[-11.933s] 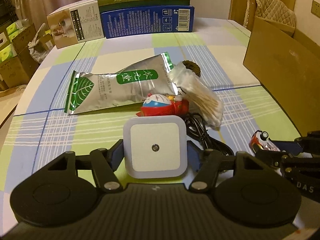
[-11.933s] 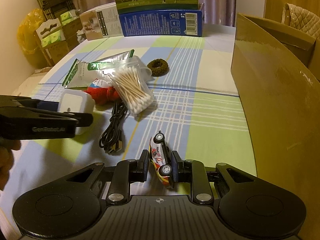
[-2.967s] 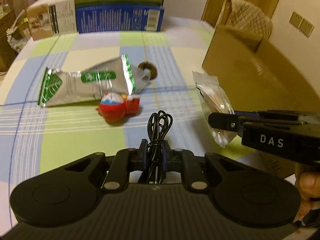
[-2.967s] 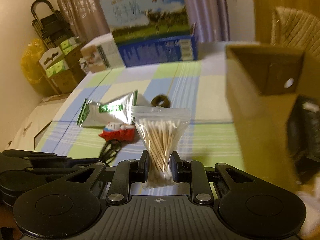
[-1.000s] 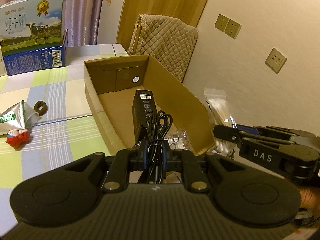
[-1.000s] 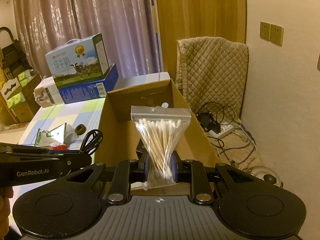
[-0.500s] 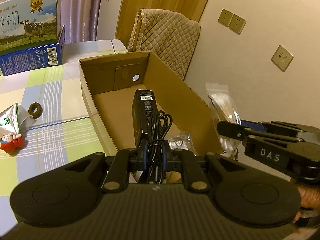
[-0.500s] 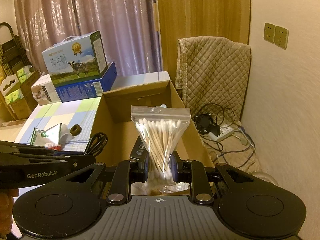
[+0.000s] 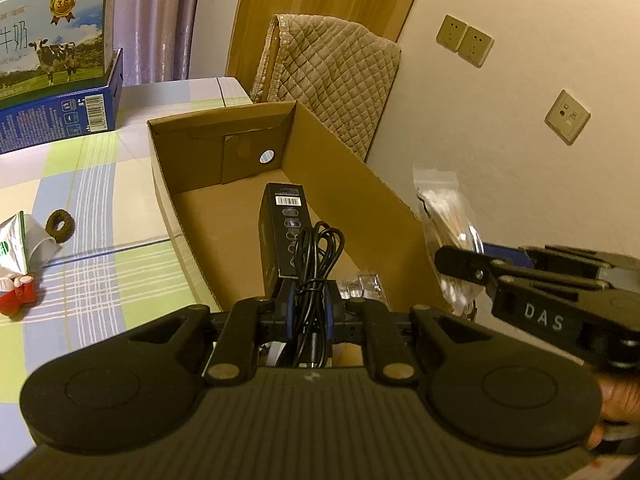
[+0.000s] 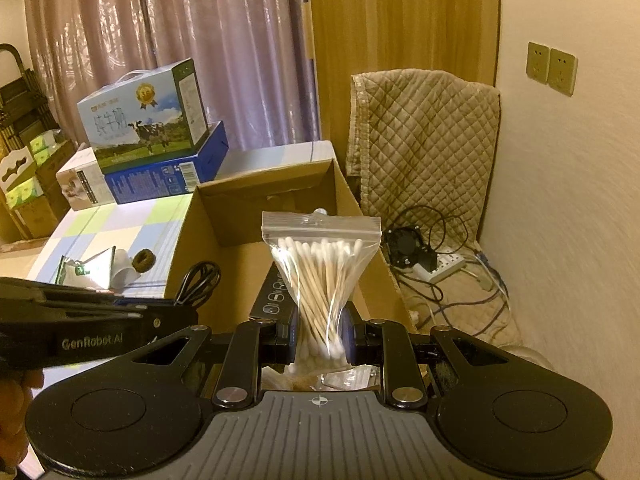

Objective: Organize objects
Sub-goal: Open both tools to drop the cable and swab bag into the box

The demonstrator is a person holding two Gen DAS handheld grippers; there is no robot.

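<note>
My left gripper (image 9: 308, 306) is shut on a coiled black cable (image 9: 316, 256) and holds it above the near end of an open cardboard box (image 9: 340, 168). My right gripper (image 10: 320, 340) is shut on a clear zip bag of cotton swabs (image 10: 320, 264), also above the box (image 10: 224, 216). In the left wrist view the swab bag (image 9: 444, 216) hangs by the box's right wall. A black carton (image 9: 284, 224) and a small clear packet (image 9: 360, 282) lie inside the box.
On the checked tablecloth (image 9: 100, 248) left of the box lie a foil pouch (image 9: 16, 246), a brown ring (image 9: 60, 220) and a red toy (image 9: 14, 292). Milk cartons (image 10: 148, 140) stand at the far end. A quilted chair (image 10: 424, 136) and floor cables (image 10: 436, 268) are on the right.
Both grippers have moved forward and slightly lower over the box, still holding the cable and the swab bag. The box fills more of both views.
</note>
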